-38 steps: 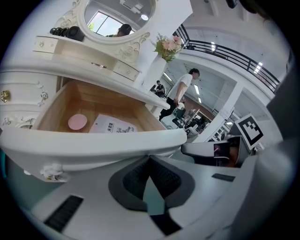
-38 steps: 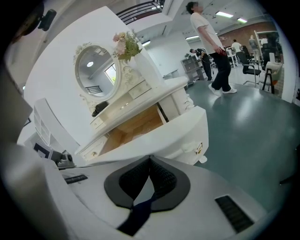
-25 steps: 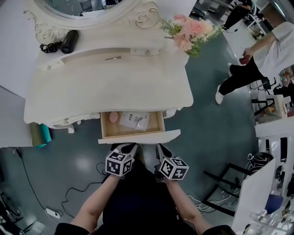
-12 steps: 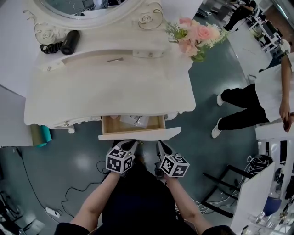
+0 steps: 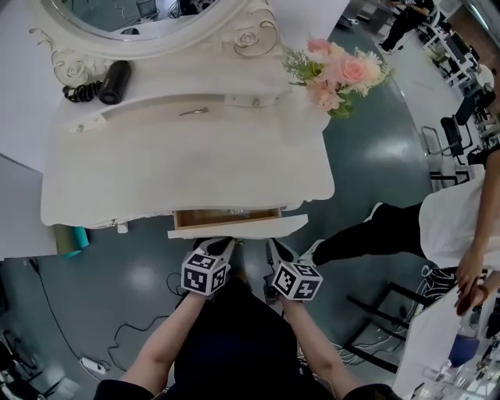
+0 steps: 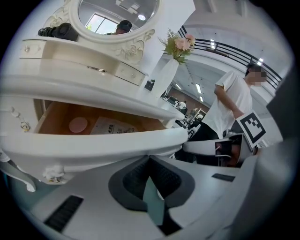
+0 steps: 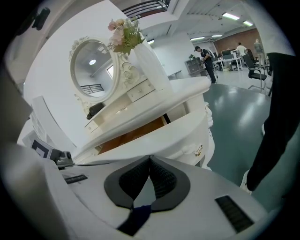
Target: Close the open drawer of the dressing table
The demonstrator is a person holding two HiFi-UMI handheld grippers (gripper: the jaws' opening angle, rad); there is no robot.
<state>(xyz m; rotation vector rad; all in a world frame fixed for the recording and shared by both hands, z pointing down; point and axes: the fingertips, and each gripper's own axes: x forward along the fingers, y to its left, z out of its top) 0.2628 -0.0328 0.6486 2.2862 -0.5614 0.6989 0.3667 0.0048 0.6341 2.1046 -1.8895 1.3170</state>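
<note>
Drawer point(image 5: 237, 226) slid inward, L claw point(image 5: 223, 245), R claw point(image 5: 273, 247) abutting

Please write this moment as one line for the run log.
step: close drawer | drawer: partly open | left gripper: jaws shut, at drawer front | right gripper: same

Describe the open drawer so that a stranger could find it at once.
Find the white dressing table with the oval mirror. The drawer sits under its front edge, near the middle. It alone stands partly out, showing a wooden inside.
</note>
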